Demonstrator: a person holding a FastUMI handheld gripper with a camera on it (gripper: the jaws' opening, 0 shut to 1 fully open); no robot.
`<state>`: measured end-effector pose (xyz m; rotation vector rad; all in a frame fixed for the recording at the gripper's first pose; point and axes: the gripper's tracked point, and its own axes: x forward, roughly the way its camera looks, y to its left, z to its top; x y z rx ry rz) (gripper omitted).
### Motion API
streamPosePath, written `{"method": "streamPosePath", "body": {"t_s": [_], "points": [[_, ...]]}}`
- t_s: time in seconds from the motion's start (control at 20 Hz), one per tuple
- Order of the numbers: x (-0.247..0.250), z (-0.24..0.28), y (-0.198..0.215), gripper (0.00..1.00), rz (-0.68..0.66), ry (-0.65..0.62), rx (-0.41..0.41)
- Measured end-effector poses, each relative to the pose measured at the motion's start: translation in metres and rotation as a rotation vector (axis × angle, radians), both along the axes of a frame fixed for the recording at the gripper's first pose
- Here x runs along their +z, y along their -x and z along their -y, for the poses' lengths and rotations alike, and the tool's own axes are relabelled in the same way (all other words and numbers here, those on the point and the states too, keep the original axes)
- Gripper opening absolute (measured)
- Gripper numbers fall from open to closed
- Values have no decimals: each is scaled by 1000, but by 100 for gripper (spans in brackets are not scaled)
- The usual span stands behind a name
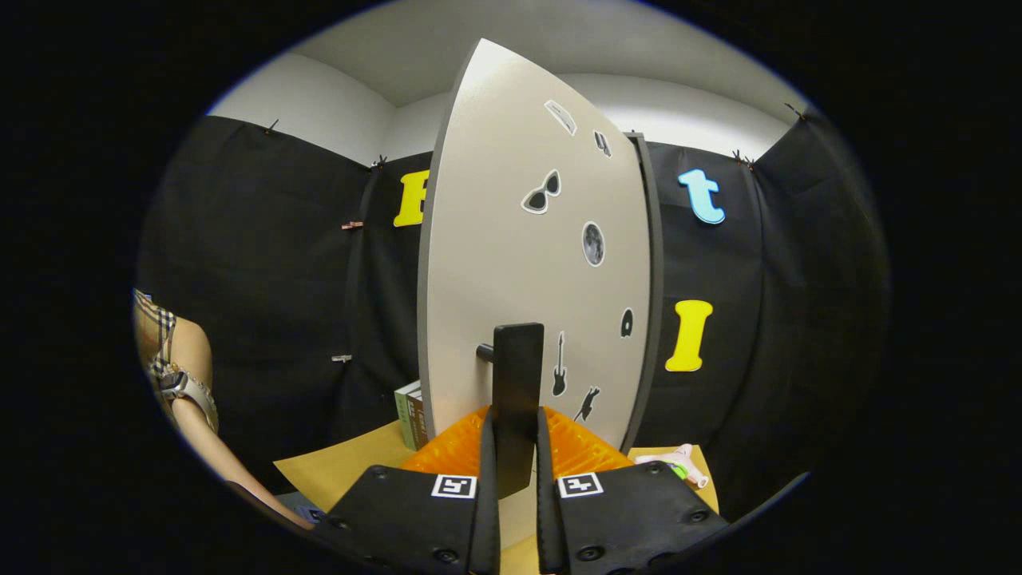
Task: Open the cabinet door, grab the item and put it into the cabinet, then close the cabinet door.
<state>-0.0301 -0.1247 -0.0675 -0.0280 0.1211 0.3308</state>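
Observation:
The cabinet door (519, 263) is a pale grey panel with several stickers, swung partly out from the dark cabinet frame (651, 279). Its black bar handle (517, 383) stands upright on a short stub and runs down between my fingers. My gripper (511, 435) is shut on this handle, one finger pressing each side. A small pink and white item (679, 465) with a green bit lies on the wooden table (335, 471), to the right of the fingers, past the door's lower corner. The cabinet's inside is hidden behind the door.
A green and brown box (410, 415) stands on the table just left of the door's edge. A person's arm (192, 399) with a wristwatch reaches in at the far left. Black cloth walls close the booth behind and on both sides.

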Motion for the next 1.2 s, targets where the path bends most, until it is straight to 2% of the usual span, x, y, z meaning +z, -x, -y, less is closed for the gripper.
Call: {"method": "streamPosePath", "body": {"t_s": [0.4,0.45,0.6,0.8,0.9,1.0,1.05,1.1,1.2], "points": [[4,91,-1,21,38,143,-189],[4,100,1,18,36,146,-206],[7,118,4,12,36,126,-244],[32,124,30,14,87,90,-240],[42,119,46,17,112,118,-272],[44,101,68,24,119,143,-277],[48,90,76,38,126,148,-278],[50,77,84,38,139,149,-277],[40,57,87,54,155,169,-297]]}}
